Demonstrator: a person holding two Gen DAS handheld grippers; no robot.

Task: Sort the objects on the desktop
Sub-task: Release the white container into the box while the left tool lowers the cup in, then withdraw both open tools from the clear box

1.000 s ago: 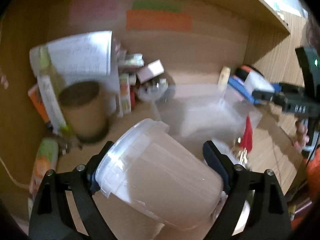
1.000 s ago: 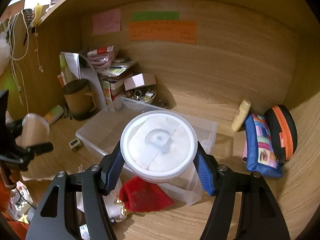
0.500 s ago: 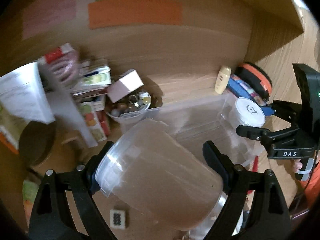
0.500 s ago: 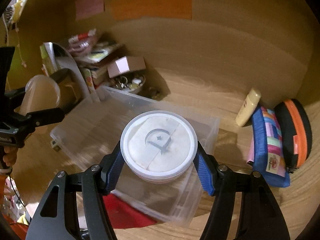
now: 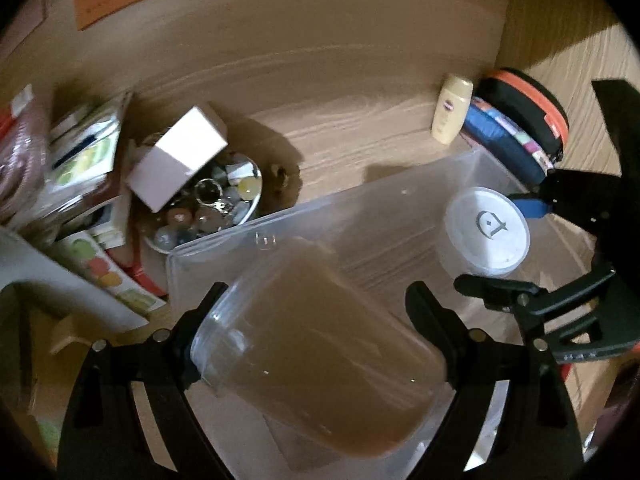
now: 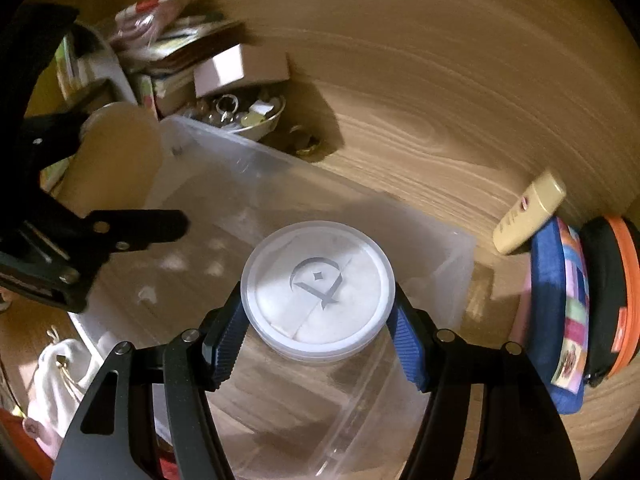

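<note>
My left gripper [image 5: 316, 320] is shut on a clear plastic cup [image 5: 320, 360], held tilted over the left part of a clear plastic bin [image 5: 280, 220]. My right gripper [image 6: 318, 334] is shut on a round white lidded jar [image 6: 318, 292] and holds it over the bin [image 6: 440, 248], near its right end. The jar [image 5: 486, 232] and right gripper [image 5: 532, 248] also show in the left wrist view. The cup [image 6: 116, 160] and left gripper [image 6: 80, 184] show at the left of the right wrist view.
A bowl of small trinkets [image 5: 212, 204] with a white box [image 5: 180, 156] on it sits behind the bin. Books and papers [image 5: 80, 152] pile at the left. A cream bottle [image 6: 528, 212], blue pouch [image 6: 560, 320] and black-orange case [image 6: 612, 300] lie at the right.
Both grippers have moved forward and down over the clear bin, each still holding its object. The cup and jar now hang low over the bin's inside.
</note>
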